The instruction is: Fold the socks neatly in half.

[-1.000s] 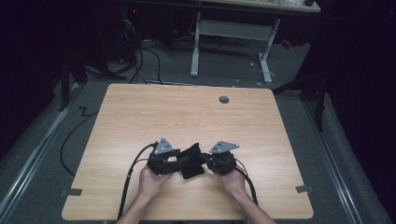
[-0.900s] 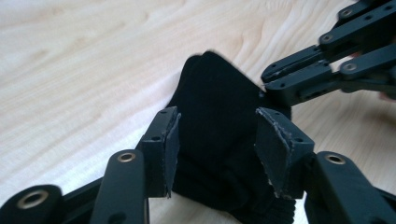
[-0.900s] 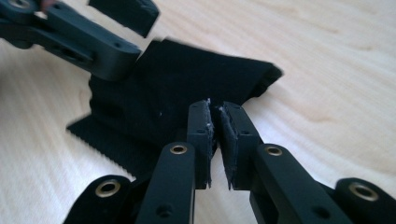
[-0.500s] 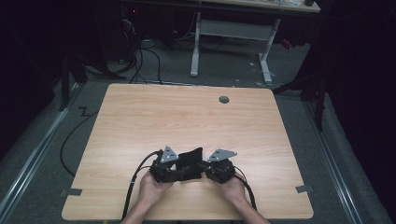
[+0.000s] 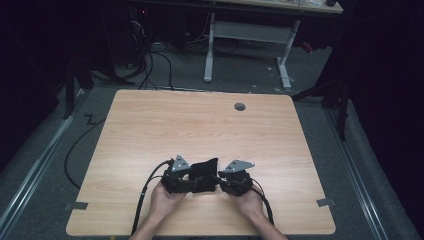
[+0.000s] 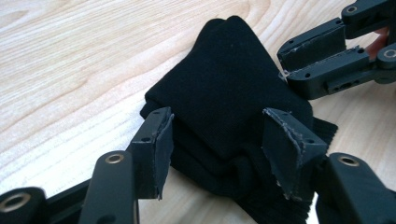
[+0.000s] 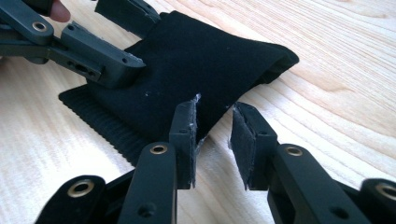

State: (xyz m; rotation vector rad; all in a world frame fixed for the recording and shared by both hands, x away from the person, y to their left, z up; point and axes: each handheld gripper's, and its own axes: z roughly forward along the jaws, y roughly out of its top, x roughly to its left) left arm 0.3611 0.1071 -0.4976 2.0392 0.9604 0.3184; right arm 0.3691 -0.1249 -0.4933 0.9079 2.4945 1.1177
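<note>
A folded black knit cloth with a ribbed edge (image 5: 204, 174) lies on the light wooden table (image 5: 200, 125), near its front edge, between the two grippers. The left gripper (image 6: 219, 140) has its jaws spread wide, one on each side of the folded bundle. The right gripper (image 7: 214, 135) holds its jaws narrow with a small gap, at the cloth's edge, not clamping it.

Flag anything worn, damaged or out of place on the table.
The pads on the right gripper look frayed, with ragged, pale edges; the left gripper has pads chipped the same way. The black folded cloth lies bunched between them. Nothing is spilled.
</note>
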